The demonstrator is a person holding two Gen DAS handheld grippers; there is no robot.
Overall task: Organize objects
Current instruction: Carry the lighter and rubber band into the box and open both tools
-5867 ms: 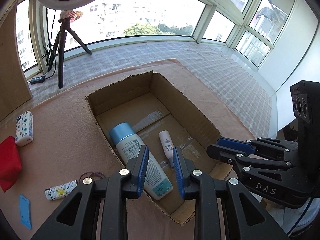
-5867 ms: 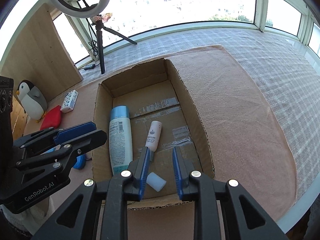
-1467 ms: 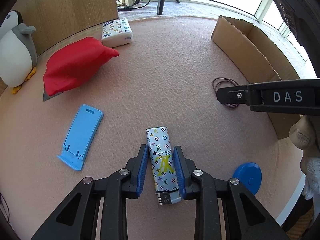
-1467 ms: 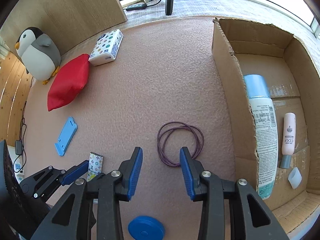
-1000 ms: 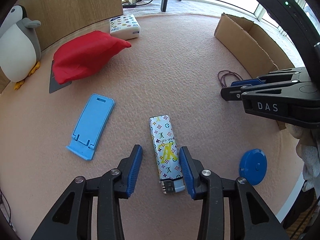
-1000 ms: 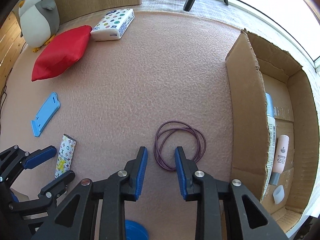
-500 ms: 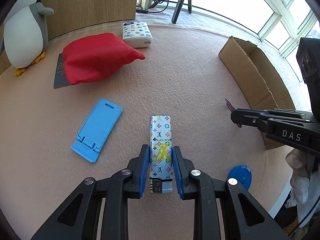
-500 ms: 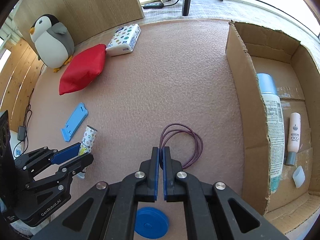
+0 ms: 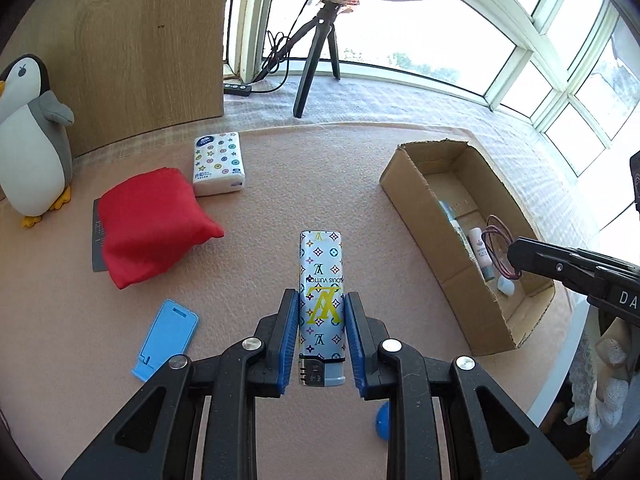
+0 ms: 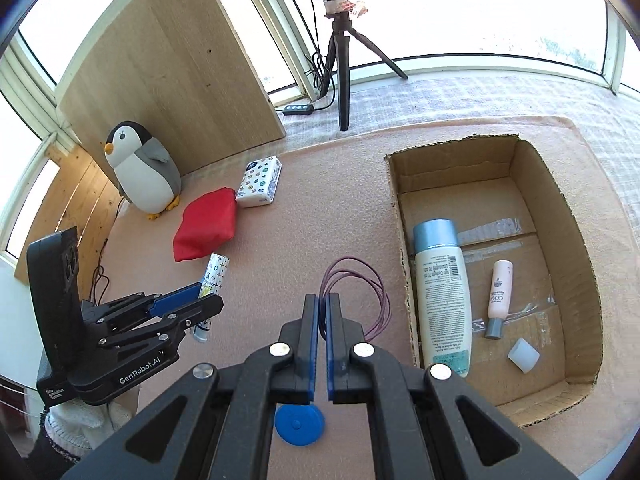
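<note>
Fingers of the left gripper clamp a patterned lighter mid-frame, above the mat, while the right gripper pinches a purple hair tie at lower centre. Both loads likely go to the cardboard box at right — the dangling loop should clear the near wall before the pinch is let go.

both wrist views look forward and down from above, sharing the cardboard box and penguin.
</note>
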